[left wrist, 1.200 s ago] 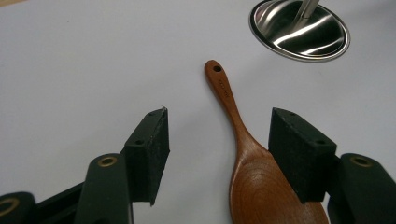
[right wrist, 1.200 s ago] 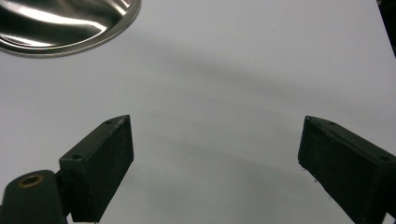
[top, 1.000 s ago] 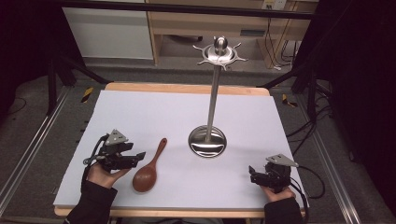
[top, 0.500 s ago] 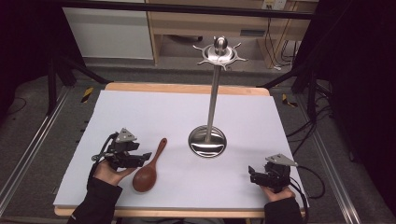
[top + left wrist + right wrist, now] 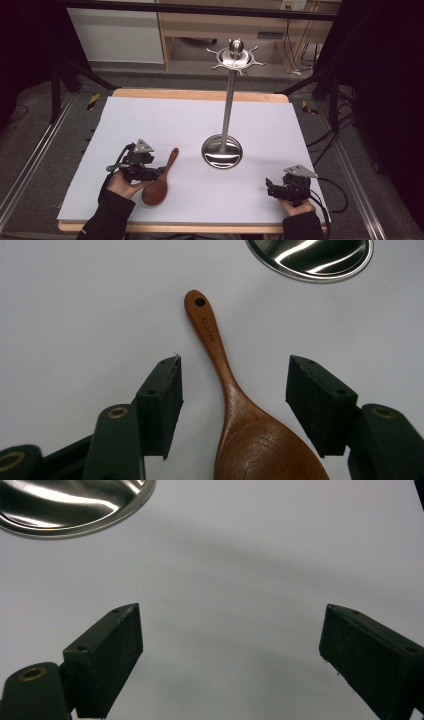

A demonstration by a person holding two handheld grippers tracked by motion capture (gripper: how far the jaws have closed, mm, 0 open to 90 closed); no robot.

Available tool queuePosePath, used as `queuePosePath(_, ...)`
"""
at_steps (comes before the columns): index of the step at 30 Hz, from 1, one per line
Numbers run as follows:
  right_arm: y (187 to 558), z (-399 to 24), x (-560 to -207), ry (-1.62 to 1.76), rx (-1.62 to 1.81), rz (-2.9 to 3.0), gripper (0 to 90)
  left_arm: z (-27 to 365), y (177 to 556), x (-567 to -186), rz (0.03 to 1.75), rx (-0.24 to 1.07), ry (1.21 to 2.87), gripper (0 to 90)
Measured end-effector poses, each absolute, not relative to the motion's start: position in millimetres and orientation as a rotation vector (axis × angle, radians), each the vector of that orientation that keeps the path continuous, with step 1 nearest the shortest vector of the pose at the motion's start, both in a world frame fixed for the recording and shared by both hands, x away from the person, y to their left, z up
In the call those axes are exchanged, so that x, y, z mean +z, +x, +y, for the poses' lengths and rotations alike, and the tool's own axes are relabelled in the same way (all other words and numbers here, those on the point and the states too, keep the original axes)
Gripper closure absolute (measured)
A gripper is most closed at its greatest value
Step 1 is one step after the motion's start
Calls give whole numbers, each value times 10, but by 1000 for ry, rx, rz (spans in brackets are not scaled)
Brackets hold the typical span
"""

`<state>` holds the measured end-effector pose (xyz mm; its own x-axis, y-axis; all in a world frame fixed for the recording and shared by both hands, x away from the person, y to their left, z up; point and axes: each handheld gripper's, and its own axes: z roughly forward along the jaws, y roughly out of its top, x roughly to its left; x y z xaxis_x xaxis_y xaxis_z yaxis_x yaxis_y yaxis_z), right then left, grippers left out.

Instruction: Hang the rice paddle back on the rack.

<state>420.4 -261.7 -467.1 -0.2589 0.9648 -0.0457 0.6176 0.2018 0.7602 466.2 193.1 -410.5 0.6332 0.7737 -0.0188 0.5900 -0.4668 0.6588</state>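
A brown wooden spoon (image 5: 161, 180) lies on the white table cover (image 5: 165, 125), bowl toward me and handle pointing away. My left gripper (image 5: 156, 173) is at its left side. In the left gripper view the spoon (image 5: 220, 357) runs up between the two pads (image 5: 167, 400) of the left gripper (image 5: 232, 377). Neither pad touches its neck. The jaws have just been closing a little and still stand open around it. My right gripper (image 5: 271, 188) rests open near the front right corner, and the right gripper (image 5: 230, 630) has bare cover between its jaws.
A steel utensil stand (image 5: 229, 100) rises mid-table from a round shiny base (image 5: 222, 151), with hooks around its top (image 5: 235, 55). The base (image 5: 310, 260) lies just beyond the spoon's handle tip. The base (image 5: 75, 505) also sits ahead-left of the right gripper.
My left gripper has slid right and slightly down, from beside the spoon to having its jaws around the spoon's neck. The spoon and the right gripper have stayed put.
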Motion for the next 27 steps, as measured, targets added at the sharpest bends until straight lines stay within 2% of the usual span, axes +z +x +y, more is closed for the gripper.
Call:
queuePosePath(13, 4205, -2614, -4674, 1466, 858, 1963, 107, 1803, 4772, -4190, 1087, 341, 2273, 443)
queuePosePath(27, 4219, -2607, -4687, 1473, 853, 1972, 107, 1729, 4916, -4358, 1136, 272, 2313, 552)
